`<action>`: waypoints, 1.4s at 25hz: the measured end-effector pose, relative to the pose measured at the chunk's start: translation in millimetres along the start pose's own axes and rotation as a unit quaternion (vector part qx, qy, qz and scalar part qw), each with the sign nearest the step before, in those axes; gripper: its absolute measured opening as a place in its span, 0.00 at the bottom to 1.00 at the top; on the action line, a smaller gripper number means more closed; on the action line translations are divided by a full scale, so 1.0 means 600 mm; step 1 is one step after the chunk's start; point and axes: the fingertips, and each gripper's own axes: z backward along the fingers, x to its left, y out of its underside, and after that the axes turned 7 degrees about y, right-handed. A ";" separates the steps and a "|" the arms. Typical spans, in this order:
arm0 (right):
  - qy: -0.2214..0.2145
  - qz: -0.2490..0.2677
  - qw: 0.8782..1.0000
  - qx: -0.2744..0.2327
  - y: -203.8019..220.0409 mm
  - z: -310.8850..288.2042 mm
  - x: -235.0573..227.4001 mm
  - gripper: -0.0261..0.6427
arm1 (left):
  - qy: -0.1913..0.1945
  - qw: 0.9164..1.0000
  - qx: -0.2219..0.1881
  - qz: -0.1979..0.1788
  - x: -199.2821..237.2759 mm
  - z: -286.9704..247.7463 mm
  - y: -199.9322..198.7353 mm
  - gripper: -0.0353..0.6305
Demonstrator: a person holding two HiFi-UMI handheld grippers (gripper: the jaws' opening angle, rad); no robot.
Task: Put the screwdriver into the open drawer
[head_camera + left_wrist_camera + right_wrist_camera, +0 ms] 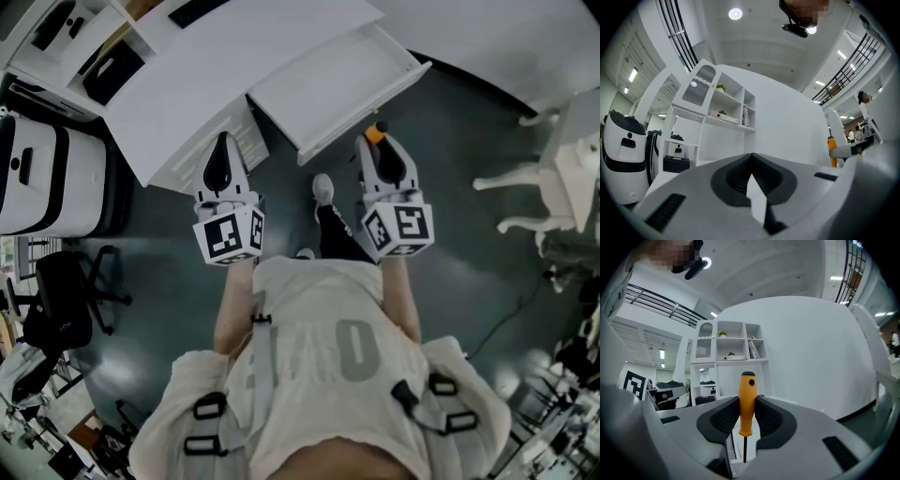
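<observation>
An orange-handled screwdriver [746,401] stands upright between the pads of my right gripper [747,405], black cap up and thin shaft pointing down. In the head view its handle [376,133] pokes out of the right gripper [377,142], which is shut on it just short of the front edge of the open white drawer [349,58]. The drawer is pulled out of the white desk [216,70]. My left gripper [222,141] hovers at the desk's front edge, left of the drawer. In the left gripper view its tips [751,157] meet with nothing between them.
A white shelf unit [719,115] rises behind the desk. At the left stand a white-and-black machine [33,173] and a black office chair [61,300]. A white chair [553,178] is at the right. The person's shoe [322,187] rests on the dark floor below the drawer.
</observation>
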 end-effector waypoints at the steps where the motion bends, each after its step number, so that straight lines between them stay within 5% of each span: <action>1: -0.002 0.000 1.000 0.002 0.000 -0.013 -0.007 0.19 | -0.002 1.000 0.000 -0.002 0.001 -0.014 0.000 0.06; 10: -0.020 -0.017 1.000 0.010 -0.023 -0.153 -0.079 0.19 | -0.013 1.000 0.008 -0.016 -0.010 -0.157 -0.012 0.06; 19: -0.073 -0.013 0.997 0.009 -0.057 -0.318 -0.111 0.19 | -0.069 0.997 -0.003 -0.024 0.021 -0.269 -0.040 0.06; 35: -0.113 -0.046 0.992 0.036 -0.032 -0.444 -0.148 0.19 | -0.105 0.991 0.043 -0.073 0.024 -0.357 -0.032 0.06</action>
